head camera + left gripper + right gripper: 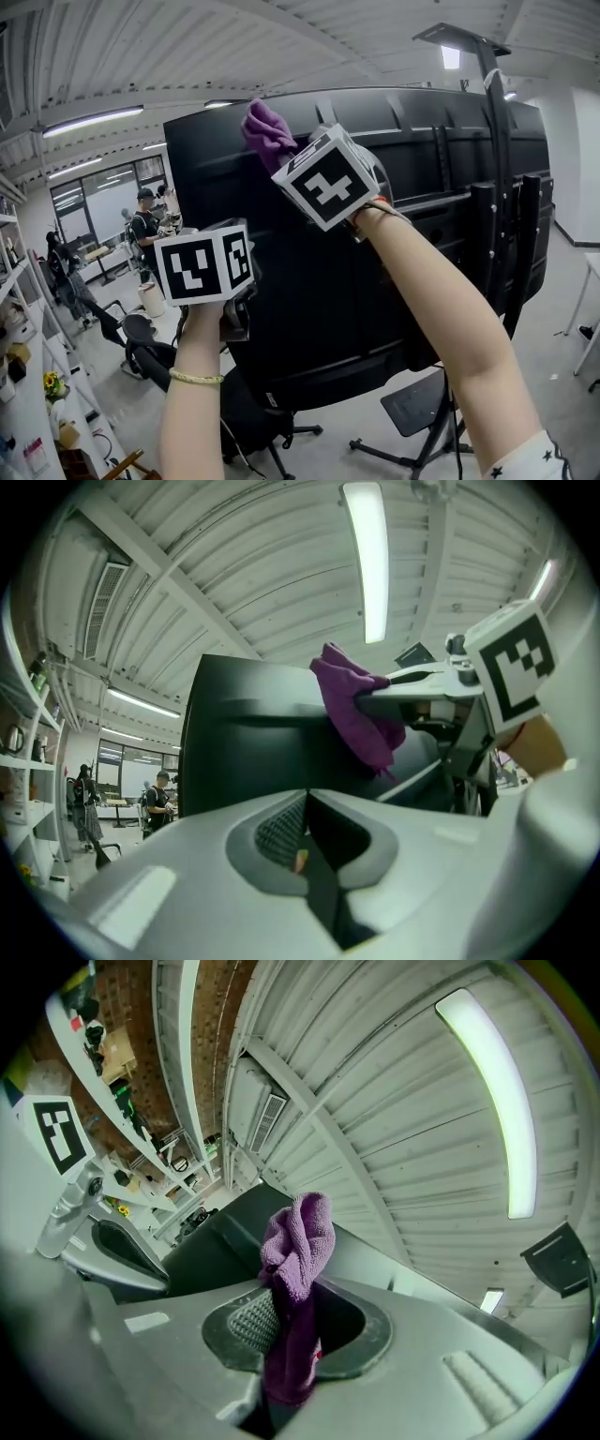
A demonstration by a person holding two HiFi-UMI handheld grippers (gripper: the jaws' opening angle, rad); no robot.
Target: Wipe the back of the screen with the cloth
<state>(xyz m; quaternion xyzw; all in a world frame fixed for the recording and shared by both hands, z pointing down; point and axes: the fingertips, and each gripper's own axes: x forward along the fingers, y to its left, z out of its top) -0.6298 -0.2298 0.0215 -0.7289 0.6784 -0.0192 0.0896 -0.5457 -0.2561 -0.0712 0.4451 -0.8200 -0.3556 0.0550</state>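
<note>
Cloth (269, 134), purple and bunched, sits at the top edge of the screen's (319, 300) black back panel, toward the left end of that edge in the head view. Part of the bunch rises above the edge. Whether it presses on the panel or only hangs just in front of it cannot be told. The right gripper view shows the cloth (298, 1241) clamped between the jaws of the right gripper (291, 1335). A twisted wad stands up past the ribbed pads and a darker strip runs down between them. Behind it lies the dark slope of the screen (216, 1232).

In the head view the right gripper (286, 155) is raised high on an outstretched arm, its marker cube facing the camera. The left gripper (305, 832) has its jaws closed on each other with nothing between them. It looks up at the screen (253, 752), the cloth (352, 710) and the right gripper (370, 697). In the head view the left gripper (234, 305) is held lower, in front of the panel's left part, well apart from the cloth.

A black stand (502, 187) with upright bars carries the screen on its right side. Beyond the left edge of the screen are an office chair (141, 337) and people (145, 230) at desks further back
</note>
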